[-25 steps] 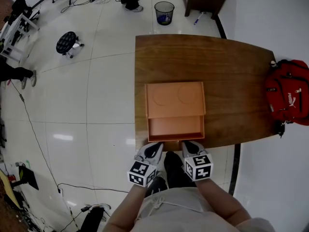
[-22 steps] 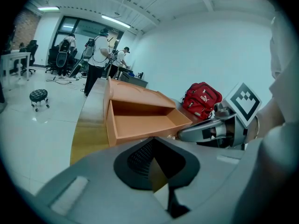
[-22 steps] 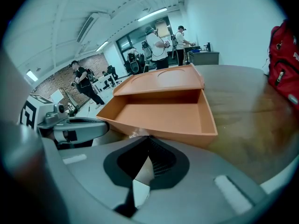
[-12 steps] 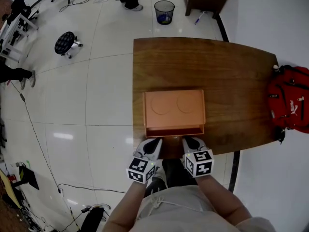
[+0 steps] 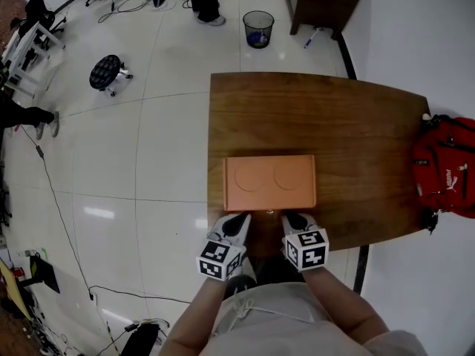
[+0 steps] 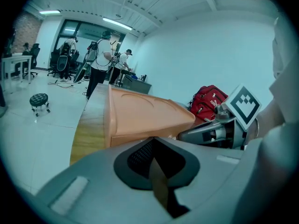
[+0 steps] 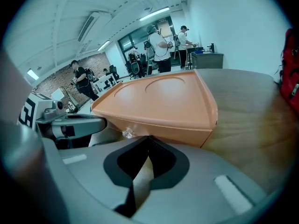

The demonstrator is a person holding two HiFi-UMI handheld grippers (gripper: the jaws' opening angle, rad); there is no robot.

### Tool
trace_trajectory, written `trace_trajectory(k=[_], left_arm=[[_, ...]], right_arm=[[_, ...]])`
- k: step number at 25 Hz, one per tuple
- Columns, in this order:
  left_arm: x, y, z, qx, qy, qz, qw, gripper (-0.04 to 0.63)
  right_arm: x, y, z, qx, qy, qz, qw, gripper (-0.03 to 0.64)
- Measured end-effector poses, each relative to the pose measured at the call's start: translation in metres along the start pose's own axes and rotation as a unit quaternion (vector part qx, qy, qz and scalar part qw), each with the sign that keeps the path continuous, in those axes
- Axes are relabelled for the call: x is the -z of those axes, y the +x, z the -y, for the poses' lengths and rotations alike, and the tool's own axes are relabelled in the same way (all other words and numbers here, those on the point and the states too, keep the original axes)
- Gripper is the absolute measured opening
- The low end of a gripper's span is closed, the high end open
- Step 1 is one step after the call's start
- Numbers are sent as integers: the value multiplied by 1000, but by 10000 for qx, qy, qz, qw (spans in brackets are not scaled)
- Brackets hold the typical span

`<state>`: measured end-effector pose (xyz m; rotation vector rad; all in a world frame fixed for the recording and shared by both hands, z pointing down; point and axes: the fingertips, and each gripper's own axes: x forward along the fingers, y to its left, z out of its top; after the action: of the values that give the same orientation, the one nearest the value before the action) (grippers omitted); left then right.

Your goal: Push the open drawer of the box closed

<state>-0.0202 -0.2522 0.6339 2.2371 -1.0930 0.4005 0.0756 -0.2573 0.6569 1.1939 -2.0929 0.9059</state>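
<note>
An orange box [image 5: 269,182] with two round marks on its lid sits near the front edge of the wooden table [image 5: 356,117]. Its drawer is in, the front [image 7: 163,129] flush with the box and a small clear knob [image 7: 127,133] at its middle. My left gripper [image 5: 237,222] is shut, its tip against the left part of the drawer front [image 6: 135,133]. Shut too, my right gripper [image 5: 295,219] presses the right part. In the left gripper view the box [image 6: 140,113] fills the middle, just past the left gripper [image 6: 154,139]. The right gripper [image 7: 149,138] meets the front beside the knob.
A red backpack [image 5: 445,165] rests at the table's right edge. On the floor beyond stand a mesh waste bin [image 5: 258,28] and a black stool [image 5: 106,71]. People stand at the back of the room. The table's near edge lies under my grippers.
The drawer, wide open a second ago, has slid fully into the box. Both grippers moved forward with it, still shut.
</note>
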Motion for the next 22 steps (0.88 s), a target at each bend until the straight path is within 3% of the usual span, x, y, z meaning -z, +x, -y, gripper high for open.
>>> trace_trajectory(k=[9, 12, 16, 22], left_arm=[[-6, -6, 9, 68, -97, 156, 9998, 6], [-32, -32, 20, 111, -156, 624, 9979, 6], [-62, -75, 42, 163, 62, 1194, 9927, 6], [-69, -132, 81, 266, 501, 1541, 9864, 6]], right_arm=[[-2, -10, 8, 106, -104, 52, 9999, 8], [-16, -32, -4, 54, -120, 424, 9990, 8], [-32, -72, -28, 9, -313, 1013, 9944, 8], [-40, -141, -76, 3, -568, 1843, 9812, 8]])
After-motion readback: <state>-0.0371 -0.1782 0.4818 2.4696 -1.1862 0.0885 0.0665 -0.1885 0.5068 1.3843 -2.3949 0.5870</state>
